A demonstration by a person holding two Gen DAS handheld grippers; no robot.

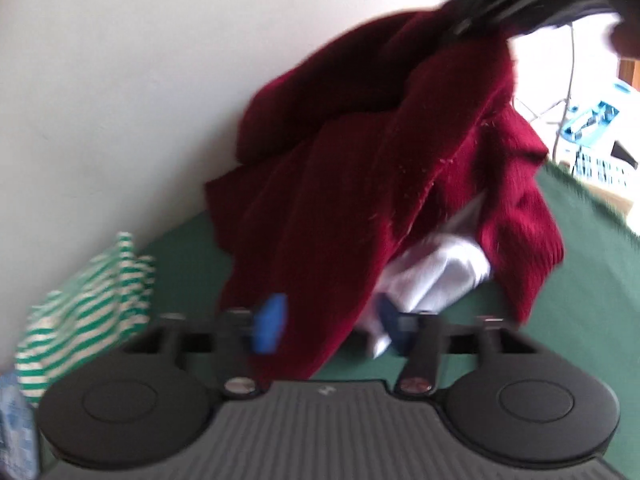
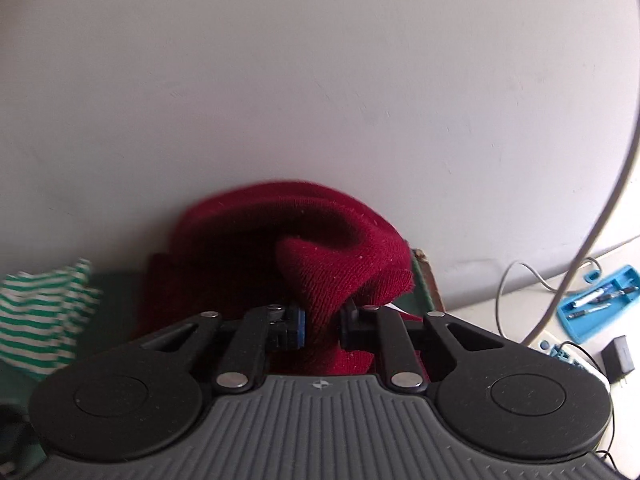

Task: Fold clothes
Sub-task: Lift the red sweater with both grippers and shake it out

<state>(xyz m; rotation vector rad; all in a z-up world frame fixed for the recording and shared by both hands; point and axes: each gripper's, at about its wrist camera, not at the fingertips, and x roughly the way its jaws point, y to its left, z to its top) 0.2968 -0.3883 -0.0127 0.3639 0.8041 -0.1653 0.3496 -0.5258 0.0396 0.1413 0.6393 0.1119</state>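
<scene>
The right hand-held gripper (image 2: 322,322) clamps a fold of the soft, thick maroon knit sweater (image 1: 360,184); the left hand-held gripper (image 1: 328,326) stands released at the limp hem just ahead. The hem edge offers the hold.

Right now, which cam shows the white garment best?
Left wrist: the white garment lies on the green tabletop, partly under the hanging maroon sweater. In the right wrist view the sweater hides it; only a white sliver shows, unidentifiable.

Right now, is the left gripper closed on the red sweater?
No, the left gripper is open, its blue fingertips set apart, with a hanging edge of the red sweater between them, unpinched.
</scene>
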